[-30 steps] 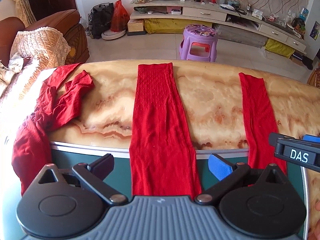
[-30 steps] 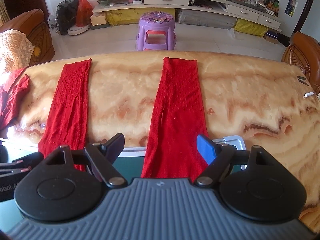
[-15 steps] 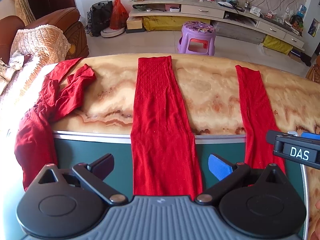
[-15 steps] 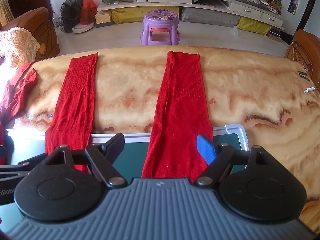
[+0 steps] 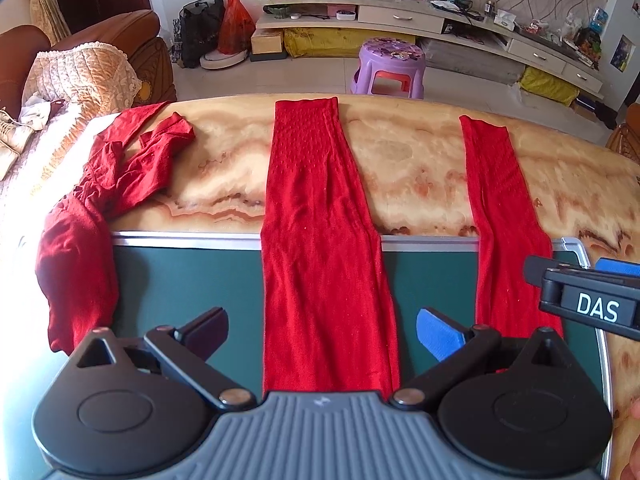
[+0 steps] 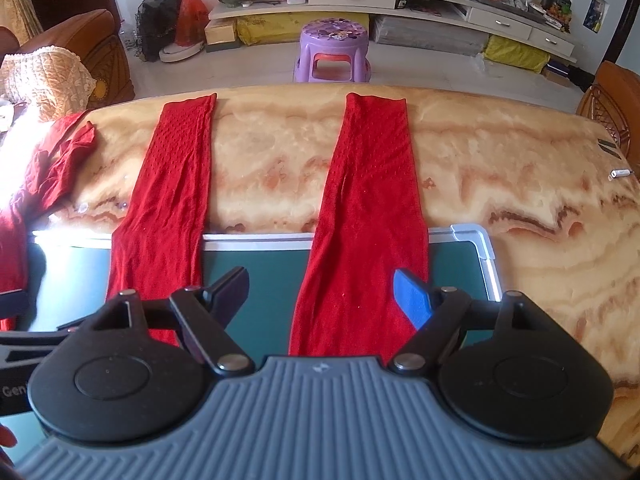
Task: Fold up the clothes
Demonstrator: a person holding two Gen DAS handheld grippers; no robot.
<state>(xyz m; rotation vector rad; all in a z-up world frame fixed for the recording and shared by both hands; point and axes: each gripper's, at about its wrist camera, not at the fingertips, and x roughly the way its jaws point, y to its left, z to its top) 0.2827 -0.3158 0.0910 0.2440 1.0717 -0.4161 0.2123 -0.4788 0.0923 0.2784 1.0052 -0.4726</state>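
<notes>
Left wrist view shows both the left gripper and right gripper spread wide, holding nothing, so each should clamp one trouser leg squarely near the green mat.

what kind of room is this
Most likely a home living room: a brown sofa, a long low TV cabinet cluttered with bottles, and a purple plastic stool beyond the marble table.

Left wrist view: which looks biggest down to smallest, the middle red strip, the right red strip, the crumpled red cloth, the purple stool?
1. Middle red strip.
2. Crumpled red cloth and right red strip look alike; unsure.
3. Purple stool, though it stands farther away.
</notes>
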